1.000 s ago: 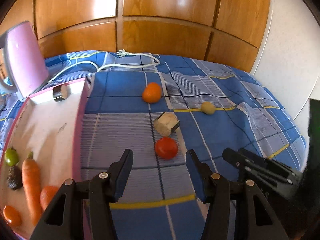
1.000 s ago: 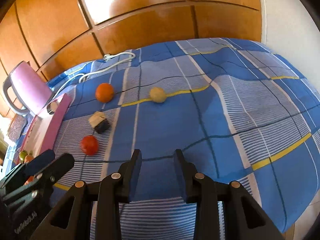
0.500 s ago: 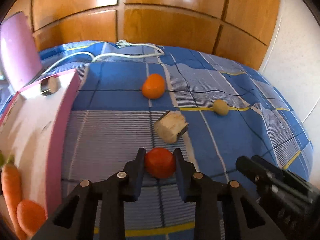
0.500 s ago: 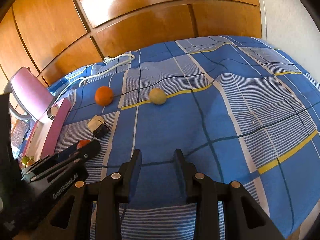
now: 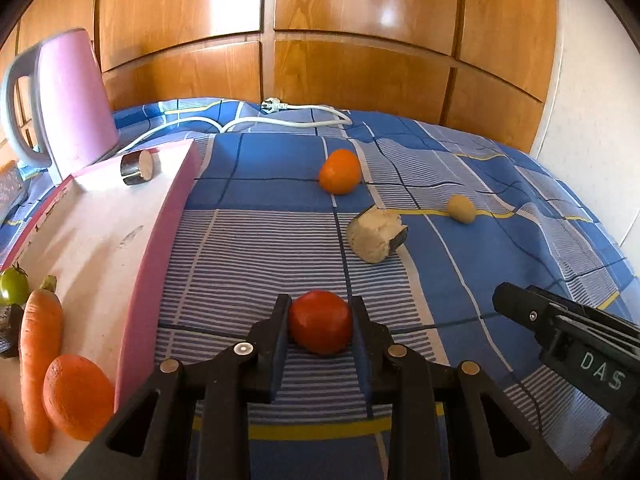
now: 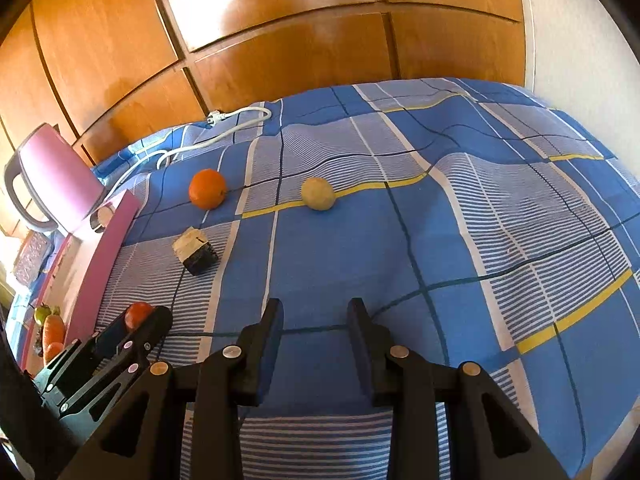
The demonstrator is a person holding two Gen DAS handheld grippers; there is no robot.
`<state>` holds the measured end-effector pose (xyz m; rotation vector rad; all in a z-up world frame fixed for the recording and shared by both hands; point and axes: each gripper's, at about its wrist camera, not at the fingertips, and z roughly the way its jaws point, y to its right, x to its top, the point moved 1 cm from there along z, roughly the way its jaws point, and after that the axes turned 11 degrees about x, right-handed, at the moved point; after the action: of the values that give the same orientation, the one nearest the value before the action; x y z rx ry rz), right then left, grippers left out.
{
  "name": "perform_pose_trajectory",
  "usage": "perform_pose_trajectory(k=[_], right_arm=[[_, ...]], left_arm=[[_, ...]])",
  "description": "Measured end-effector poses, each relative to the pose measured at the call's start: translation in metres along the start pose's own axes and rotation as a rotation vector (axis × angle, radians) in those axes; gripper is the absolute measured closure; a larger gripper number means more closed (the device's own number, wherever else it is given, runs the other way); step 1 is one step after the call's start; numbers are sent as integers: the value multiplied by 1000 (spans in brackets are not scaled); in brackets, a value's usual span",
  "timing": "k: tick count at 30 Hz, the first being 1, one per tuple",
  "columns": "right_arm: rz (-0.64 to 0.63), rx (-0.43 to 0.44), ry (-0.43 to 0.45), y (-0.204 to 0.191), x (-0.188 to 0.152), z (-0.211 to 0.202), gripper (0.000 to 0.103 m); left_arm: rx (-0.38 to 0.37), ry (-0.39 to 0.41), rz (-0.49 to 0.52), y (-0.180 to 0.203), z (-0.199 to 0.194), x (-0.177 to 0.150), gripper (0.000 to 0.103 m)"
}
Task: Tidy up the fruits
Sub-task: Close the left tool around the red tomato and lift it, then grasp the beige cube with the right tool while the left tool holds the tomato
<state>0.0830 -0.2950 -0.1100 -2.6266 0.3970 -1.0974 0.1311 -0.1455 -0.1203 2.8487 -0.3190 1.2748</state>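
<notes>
My left gripper (image 5: pixel 320 308) is shut on a red tomato (image 5: pixel 320 326) and holds it just above the blue checked cloth; it also shows in the right wrist view (image 6: pixel 138 314). An orange (image 5: pixel 340 171), a pale cut piece with dark rind (image 5: pixel 376 234) and a small yellow fruit (image 5: pixel 461 209) lie on the cloth beyond. A pink-rimmed white tray (image 5: pixel 92 232) at the left holds a carrot (image 5: pixel 38 344), an orange (image 5: pixel 76 396), a green fruit (image 5: pixel 13 286) and a cut piece (image 5: pixel 137 167). My right gripper (image 6: pixel 315 312) is open and empty over the cloth.
A pink kettle (image 5: pixel 70 100) stands behind the tray. A white power cable (image 5: pixel 288 114) lies at the cloth's far edge before wooden cabinet doors (image 5: pixel 360 40). A white wall (image 5: pixel 592 80) is on the right. The right gripper's body (image 5: pixel 568 332) shows at the left wrist view's right edge.
My left gripper moved forward around the tomato, shut on it, then lifted and drew back slightly with it. The right gripper has barely moved.
</notes>
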Motion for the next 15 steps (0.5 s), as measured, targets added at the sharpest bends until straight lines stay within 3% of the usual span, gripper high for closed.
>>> perform_pose_trajectory(k=[15], right_arm=[[-43,10,-20,-9,-1,1,69]], left_arm=[[9,30,16,2,-2,-2,74]])
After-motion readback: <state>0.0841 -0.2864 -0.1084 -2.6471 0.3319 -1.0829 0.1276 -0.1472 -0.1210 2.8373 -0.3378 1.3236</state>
